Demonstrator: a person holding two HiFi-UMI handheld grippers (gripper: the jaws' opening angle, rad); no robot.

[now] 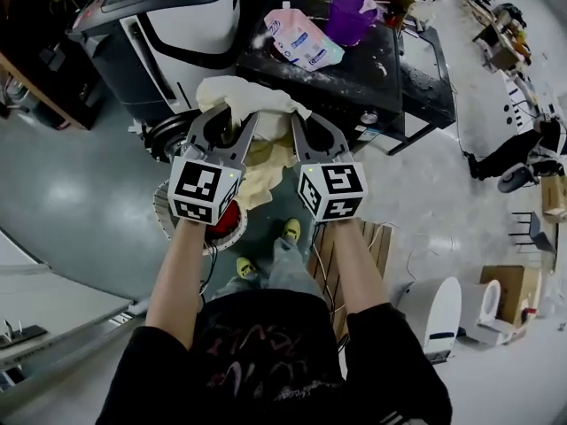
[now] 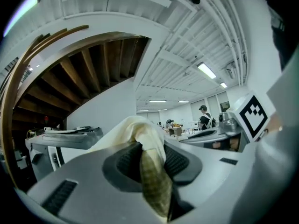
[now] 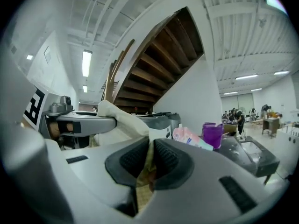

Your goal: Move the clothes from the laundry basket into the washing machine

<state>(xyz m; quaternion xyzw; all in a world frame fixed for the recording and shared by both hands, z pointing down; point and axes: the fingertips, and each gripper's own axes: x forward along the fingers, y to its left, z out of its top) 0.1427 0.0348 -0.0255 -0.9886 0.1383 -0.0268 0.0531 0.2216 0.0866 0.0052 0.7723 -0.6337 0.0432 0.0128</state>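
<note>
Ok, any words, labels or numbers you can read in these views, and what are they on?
No text can be read in any view.
Pink pouch: blue print, too small to read.
Black shirt: reddish print, too blurred to read.
Marker squares on left gripper and right gripper: black-and-white patterns only, no letters.

Big open workshop-lab hall: grey floor [image 1: 71,193], brown cardboard box [image 1: 509,290], white ribbed ceiling [image 2: 187,45], strip lights [image 2: 206,70], dark wooden stair underside [image 3: 159,64], people at far benches [image 3: 236,118].
</note>
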